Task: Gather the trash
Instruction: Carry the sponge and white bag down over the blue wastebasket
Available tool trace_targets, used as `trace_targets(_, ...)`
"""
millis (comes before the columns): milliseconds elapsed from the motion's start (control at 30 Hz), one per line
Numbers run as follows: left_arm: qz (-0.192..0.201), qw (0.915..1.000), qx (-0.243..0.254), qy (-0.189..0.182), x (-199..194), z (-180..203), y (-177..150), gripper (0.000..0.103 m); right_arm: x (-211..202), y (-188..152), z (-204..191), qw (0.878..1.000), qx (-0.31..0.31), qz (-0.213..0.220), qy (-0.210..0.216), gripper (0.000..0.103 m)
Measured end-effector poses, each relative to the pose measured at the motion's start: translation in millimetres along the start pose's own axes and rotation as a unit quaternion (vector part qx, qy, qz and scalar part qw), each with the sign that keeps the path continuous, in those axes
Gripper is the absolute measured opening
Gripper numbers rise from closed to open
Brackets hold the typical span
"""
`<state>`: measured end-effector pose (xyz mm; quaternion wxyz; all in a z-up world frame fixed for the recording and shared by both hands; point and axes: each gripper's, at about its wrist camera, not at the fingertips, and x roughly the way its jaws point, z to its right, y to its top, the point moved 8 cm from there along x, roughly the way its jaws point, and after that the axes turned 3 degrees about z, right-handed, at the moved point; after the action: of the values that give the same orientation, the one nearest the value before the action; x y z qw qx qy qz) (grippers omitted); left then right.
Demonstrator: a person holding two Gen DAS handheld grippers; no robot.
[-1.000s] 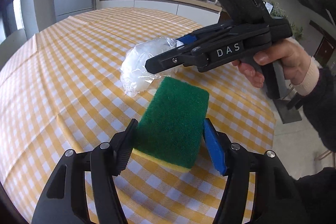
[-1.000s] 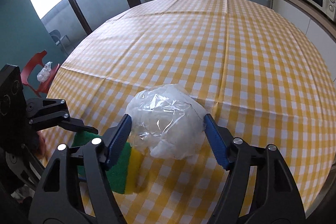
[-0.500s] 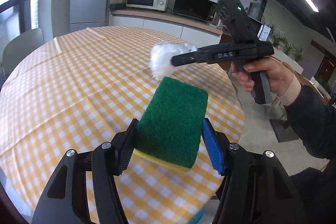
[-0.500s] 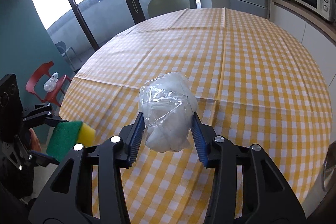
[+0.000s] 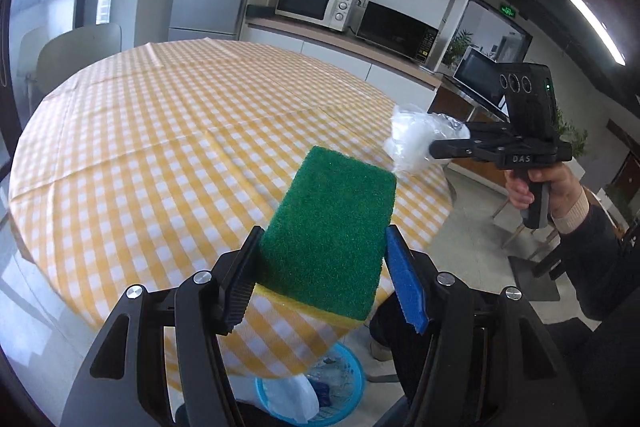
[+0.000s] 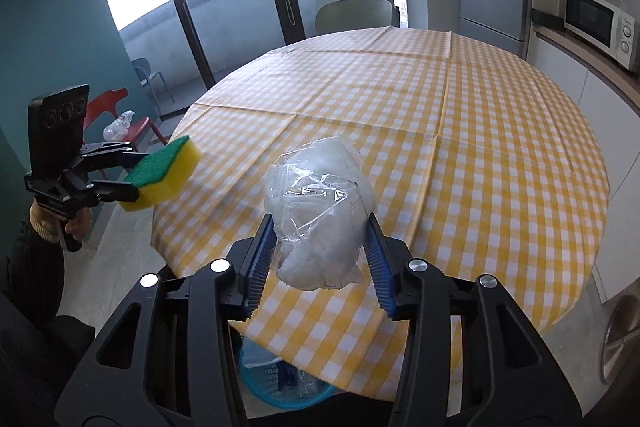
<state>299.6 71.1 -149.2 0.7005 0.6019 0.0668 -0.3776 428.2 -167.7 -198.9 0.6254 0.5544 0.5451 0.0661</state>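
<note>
Sponge first: the left gripper (image 5: 320, 267) is clamped on both sides of a green-topped yellow rectangular scouring sponge (image 5: 328, 231), carried in the air above the near edge of the round table in its yellow-and-white checked cloth (image 5: 160, 131). Right gripper (image 6: 316, 259), jaws narrower, pinches a crumpled clear plastic bag stuffed with white material (image 6: 320, 211), also lifted clear over the table's rim. Below that rim sits a round blue plastic basket (image 5: 352, 379) with scraps inside.
</note>
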Motion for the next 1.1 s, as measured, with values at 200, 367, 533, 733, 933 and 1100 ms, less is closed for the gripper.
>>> trace_targets(200, -0.005, 1.0, -0.005, 0.004, -15.3, 8.7, -10.7, 0.06, -25.0, -31.9, -31.3, 0.999, -0.021, -0.003, 0.029, 0.042)
trace_targets(367, -0.025, 0.9997, -0.003, 0.006, -20.4, 17.8, -27.2, 0.06, -35.4, -59.4, -56.1, 0.998, -0.049, 0.013, 0.044, 0.042)
trace_targets(533, -0.049, 0.9982, -0.006, -0.034, -22.5, 35.6, -52.3, 0.06, -37.6, -89.0, -68.4, 0.997, -0.053, -0.008, 0.051, 0.042)
trace_targets(733, -0.071, 0.9947, -0.025, -0.07, -15.4, 50.4, -79.1, 0.06, -36.3, -122.3, -72.0, 0.997, -0.024, -0.023, 0.067, 0.042)
trace_targets(933, -0.116, 0.9897, -0.042, -0.073, 11.6, 50.6, -104.0, 0.06, -12.8, -155.2, -74.1, 0.995, -0.006, -0.062, 0.073, 0.042)
trace_targets(1100, -0.134, 0.9894, -0.032, -0.044, 31.6, 48.9, -121.5, 0.06, 16.0, -186.3, -78.7, 0.992, 0.007, -0.101, 0.073, 0.042)
